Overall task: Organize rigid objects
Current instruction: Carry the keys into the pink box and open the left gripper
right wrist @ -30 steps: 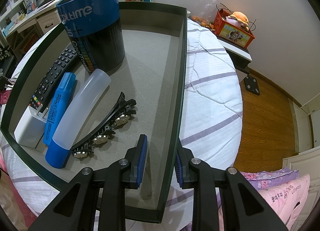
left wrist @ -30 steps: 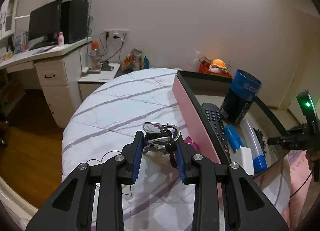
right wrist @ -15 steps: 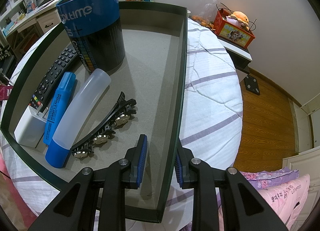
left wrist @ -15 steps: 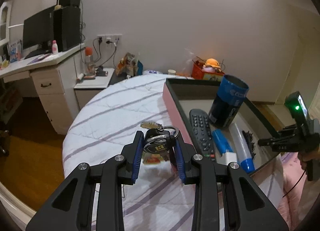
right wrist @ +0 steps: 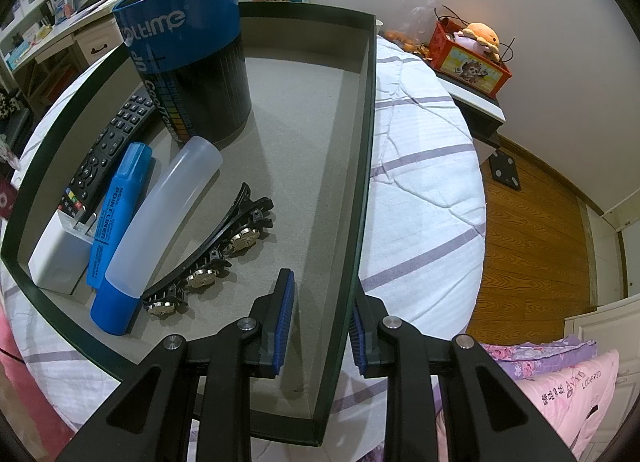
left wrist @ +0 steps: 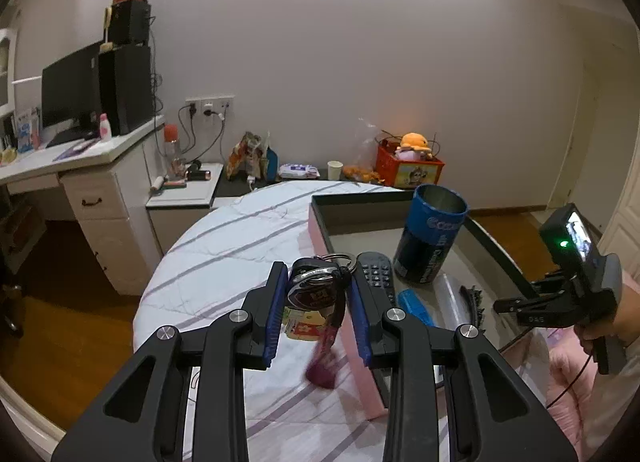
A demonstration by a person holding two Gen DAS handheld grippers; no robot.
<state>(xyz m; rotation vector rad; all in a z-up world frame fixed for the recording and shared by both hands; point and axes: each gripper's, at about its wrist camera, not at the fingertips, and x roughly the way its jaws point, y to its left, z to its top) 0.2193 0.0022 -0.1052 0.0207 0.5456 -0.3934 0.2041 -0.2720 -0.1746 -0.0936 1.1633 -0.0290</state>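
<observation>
— Blue-padded tongs, the left gripper (left wrist: 319, 304): what's in them?

— A key bunch (left wrist: 316, 294), pinched between the pads and hanging clear above the striped bedcover (left wrist: 224, 258), its purple tassel (left wrist: 322, 366) dangling just beside the box's pink wall.

— And the right gripper (right wrist: 320, 318)?

— Narrowed onto the wall of the box (right wrist: 362, 166), one pad inside, one outside; remote (right wrist: 112, 146) and blue tin (right wrist: 192, 58) within.

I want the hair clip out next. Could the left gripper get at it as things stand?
Probably not yet: the left gripper is shut on a bunch of keys, outside the box. The hair clip itself lies uncovered.
</observation>
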